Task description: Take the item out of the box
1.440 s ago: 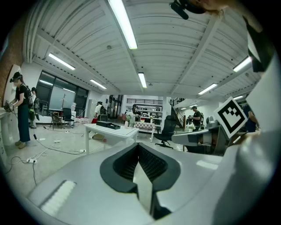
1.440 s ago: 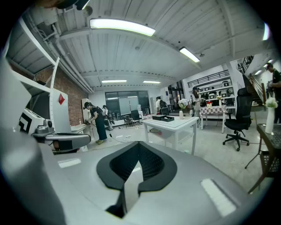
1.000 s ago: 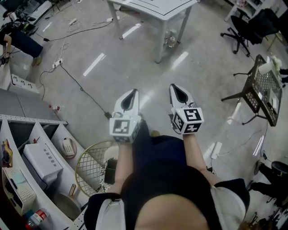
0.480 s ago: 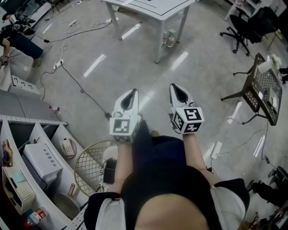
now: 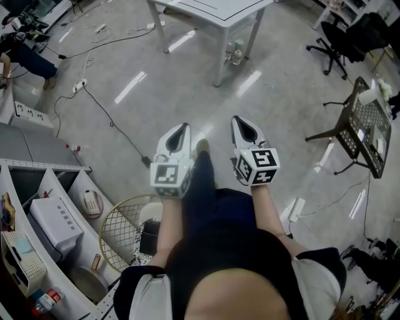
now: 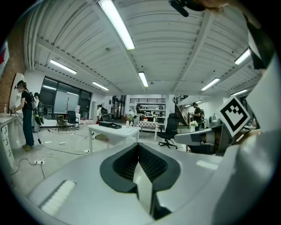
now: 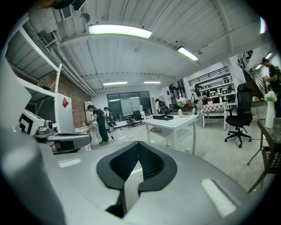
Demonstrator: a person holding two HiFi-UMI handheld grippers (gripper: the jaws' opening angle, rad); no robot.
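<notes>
A flat black box (image 6: 109, 125) lies on a white table (image 6: 115, 130) some way ahead on the room's floor. The right gripper view shows the same box (image 7: 163, 117) on the table (image 7: 173, 123). In the head view only the table's near corner (image 5: 215, 11) shows at the top edge. I hold both grippers out level, side by side, over the floor, far short of the table. My left gripper (image 5: 180, 129) (image 6: 138, 147) is shut with nothing in it. My right gripper (image 5: 247, 122) (image 7: 138, 146) is shut and empty too.
A round wire basket (image 5: 125, 231) and a shelf unit (image 5: 44, 212) with boxes stand at my lower left. Cables (image 5: 112, 122) run across the floor. A black mesh rack (image 5: 369, 125) and an office chair (image 5: 337, 44) stand on the right. People work by the left wall (image 6: 26, 116).
The floor and table have slid slightly in the head view, and a shoe now shows between the two grippers. Both grippers keep their pose and stay shut.
</notes>
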